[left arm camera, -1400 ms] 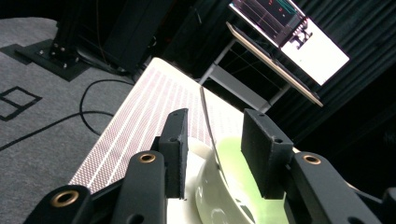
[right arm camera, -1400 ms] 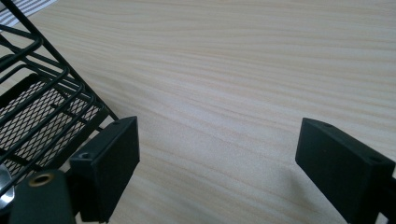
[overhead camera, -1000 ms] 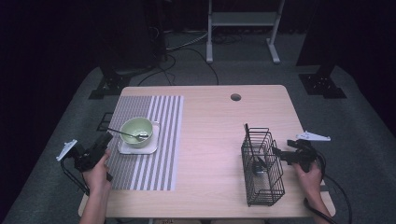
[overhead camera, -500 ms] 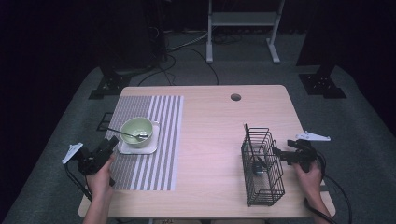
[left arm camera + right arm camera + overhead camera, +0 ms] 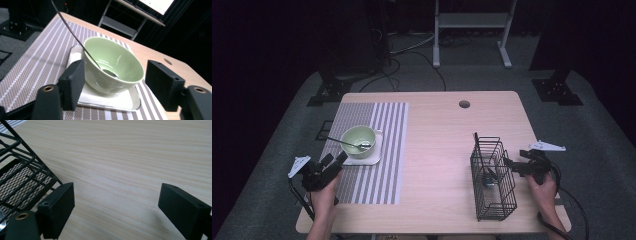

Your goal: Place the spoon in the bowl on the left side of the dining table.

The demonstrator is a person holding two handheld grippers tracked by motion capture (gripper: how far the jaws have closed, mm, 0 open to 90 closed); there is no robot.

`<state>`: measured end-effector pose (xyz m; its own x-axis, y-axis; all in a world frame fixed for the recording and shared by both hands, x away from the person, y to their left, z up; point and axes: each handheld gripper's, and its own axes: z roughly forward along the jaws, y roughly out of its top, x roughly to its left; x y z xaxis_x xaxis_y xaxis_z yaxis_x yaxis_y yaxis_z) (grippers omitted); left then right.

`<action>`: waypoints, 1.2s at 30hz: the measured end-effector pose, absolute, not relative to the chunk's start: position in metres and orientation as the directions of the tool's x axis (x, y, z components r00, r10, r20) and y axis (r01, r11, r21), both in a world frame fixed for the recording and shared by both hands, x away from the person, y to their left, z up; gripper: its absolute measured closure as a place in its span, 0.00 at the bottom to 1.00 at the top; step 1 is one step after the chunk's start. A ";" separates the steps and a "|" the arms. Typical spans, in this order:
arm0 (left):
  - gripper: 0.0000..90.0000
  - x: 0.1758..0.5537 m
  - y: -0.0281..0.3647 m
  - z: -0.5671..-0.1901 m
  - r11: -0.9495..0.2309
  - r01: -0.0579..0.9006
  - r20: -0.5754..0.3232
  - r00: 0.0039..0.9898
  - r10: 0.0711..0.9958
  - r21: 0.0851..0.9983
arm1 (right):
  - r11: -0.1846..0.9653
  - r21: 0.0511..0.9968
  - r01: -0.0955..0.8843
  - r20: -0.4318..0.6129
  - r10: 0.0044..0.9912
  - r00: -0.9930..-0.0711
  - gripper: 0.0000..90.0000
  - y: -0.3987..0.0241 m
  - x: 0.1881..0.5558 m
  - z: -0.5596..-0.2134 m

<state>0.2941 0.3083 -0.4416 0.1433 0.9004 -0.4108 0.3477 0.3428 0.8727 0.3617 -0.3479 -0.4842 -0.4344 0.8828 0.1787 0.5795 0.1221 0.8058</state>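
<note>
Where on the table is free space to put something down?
The widest bare wood lies between the striped placemat and the wire basket, reaching back to the cable hole. The placemat's far half is free too. It is crowded around the green bowl on its tray, near the left hand-held gripper.

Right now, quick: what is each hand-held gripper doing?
Left hand-held gripper: open, jaws just been opening, standing either side of the green bowl, not pressing it.
Right hand-held gripper: open, holding nothing, beside the wire basket.
</note>
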 end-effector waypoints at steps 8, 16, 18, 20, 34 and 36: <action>0.27 0.293 0.301 -0.444 0.322 0.377 -0.403 0.161 0.901 0.869 | 0.120 0.806 0.579 0.180 0.883 -0.434 0.14 -0.348 0.361 -0.484; 0.21 0.293 0.293 -0.445 0.290 0.401 -0.393 0.204 0.897 0.869 | 0.121 0.807 0.578 0.179 0.883 -0.435 0.14 -0.348 0.361 -0.484; 0.21 0.292 0.290 -0.444 0.274 0.404 -0.383 0.218 0.898 0.873 | 0.121 0.807 0.578 0.179 0.883 -0.435 0.14 -0.348 0.361 -0.484; 0.21 0.292 0.286 -0.444 0.265 0.407 -0.380 0.232 0.895 0.874 | 0.121 0.808 0.577 0.179 0.883 -0.435 0.14 -0.348 0.361 -0.484; 0.20 0.289 0.265 -0.439 0.225 0.420 -0.373 0.313 0.873 0.879 | 0.120 0.808 0.576 0.180 0.882 -0.436 0.14 -0.348 0.361 -0.484; 0.20 0.289 0.263 -0.439 0.216 0.419 -0.365 0.319 0.875 0.882 | 0.121 0.808 0.576 0.180 0.882 -0.436 0.14 -0.348 0.361 -0.484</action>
<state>0.2889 0.2635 -0.4390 0.3190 0.8746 -0.3652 0.4185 0.2157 0.8822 0.3611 -0.3481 -0.4840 -0.4363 0.8817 0.1795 0.5763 0.1206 0.8083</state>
